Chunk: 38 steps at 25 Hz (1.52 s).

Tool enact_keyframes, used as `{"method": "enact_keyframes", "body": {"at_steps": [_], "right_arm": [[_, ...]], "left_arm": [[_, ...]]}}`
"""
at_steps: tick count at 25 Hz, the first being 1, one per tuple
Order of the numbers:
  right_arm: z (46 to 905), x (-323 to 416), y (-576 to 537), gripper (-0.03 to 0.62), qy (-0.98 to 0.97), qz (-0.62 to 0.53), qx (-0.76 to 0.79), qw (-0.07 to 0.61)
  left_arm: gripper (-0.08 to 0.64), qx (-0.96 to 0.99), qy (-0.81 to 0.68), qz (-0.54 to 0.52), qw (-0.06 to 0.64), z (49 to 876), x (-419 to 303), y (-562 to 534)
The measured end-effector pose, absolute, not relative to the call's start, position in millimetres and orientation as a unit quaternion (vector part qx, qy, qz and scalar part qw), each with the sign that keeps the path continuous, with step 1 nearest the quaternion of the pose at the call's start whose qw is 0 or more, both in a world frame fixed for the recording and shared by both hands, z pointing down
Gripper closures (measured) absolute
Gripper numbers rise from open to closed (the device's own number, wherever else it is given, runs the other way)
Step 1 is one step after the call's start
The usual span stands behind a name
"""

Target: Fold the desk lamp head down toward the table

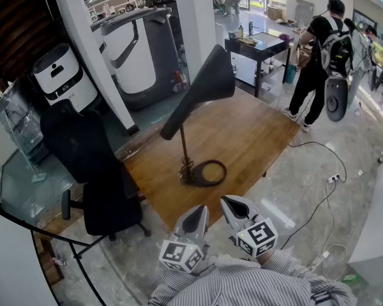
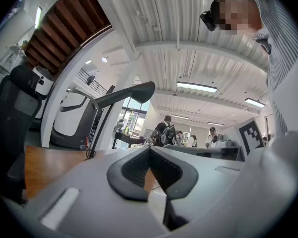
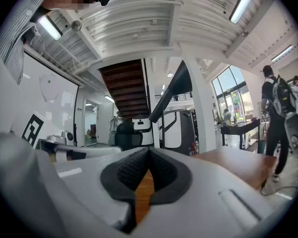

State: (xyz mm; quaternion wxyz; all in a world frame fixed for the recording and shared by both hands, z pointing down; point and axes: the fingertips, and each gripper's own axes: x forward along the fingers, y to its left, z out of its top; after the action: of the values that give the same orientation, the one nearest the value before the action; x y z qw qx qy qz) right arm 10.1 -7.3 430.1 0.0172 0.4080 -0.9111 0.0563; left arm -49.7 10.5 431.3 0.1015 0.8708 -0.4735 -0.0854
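A black desk lamp stands on the wooden table (image 1: 242,139). Its ring base (image 1: 207,173) rests near the table's front edge, and a thin stem rises to a long tapered head (image 1: 201,89) raised and slanting up to the right. My left gripper (image 1: 196,220) and right gripper (image 1: 235,208) hover side by side at the table's near edge, short of the base, both shut and empty. In the left gripper view the lamp head (image 2: 126,94) shows above the closed jaws. In the right gripper view the lamp head (image 3: 173,90) slants up beyond the closed jaws.
A black office chair (image 1: 92,171) stands left of the table. Behind it are a white robot unit (image 1: 64,75) and a large grey machine (image 1: 140,43). A person with a backpack (image 1: 322,56) stands at the far right beside a dark table (image 1: 262,46). Cables (image 1: 319,190) trail on the floor.
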Motion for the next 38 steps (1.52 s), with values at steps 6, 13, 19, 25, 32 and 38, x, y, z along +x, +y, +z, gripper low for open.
{"method": "enact_keyframes", "body": {"at_steps": [6,13,19,25,32,38], "right_arm": [[439,9,4,0.592,-0.914,0.069,0.399,0.025],[443,20,13,0.592,-0.911,0.08,0.404,0.024],[431,26,14,0.592,-0.915,0.068,0.398,-0.001],[415,43,1,0.592,-0.913,0.063,0.401,-0.039],[419,47,-4,0.592,-0.921,0.066,0.383,-0.034],[429,47,-6,0.592,-0.926,0.068,0.37,-0.024]], "left_arm": [[0.555,0.872,-0.464,-0.088,0.127,438,-38,20],[0.555,0.878,-0.454,-0.079,0.131,442,-28,31],[0.555,0.882,-0.448,-0.092,0.115,434,-26,35],[0.555,0.881,-0.458,-0.091,0.08,421,-31,23],[0.555,0.866,-0.476,-0.108,0.107,429,-31,13],[0.555,0.859,-0.488,-0.102,0.115,443,-24,8]]}}
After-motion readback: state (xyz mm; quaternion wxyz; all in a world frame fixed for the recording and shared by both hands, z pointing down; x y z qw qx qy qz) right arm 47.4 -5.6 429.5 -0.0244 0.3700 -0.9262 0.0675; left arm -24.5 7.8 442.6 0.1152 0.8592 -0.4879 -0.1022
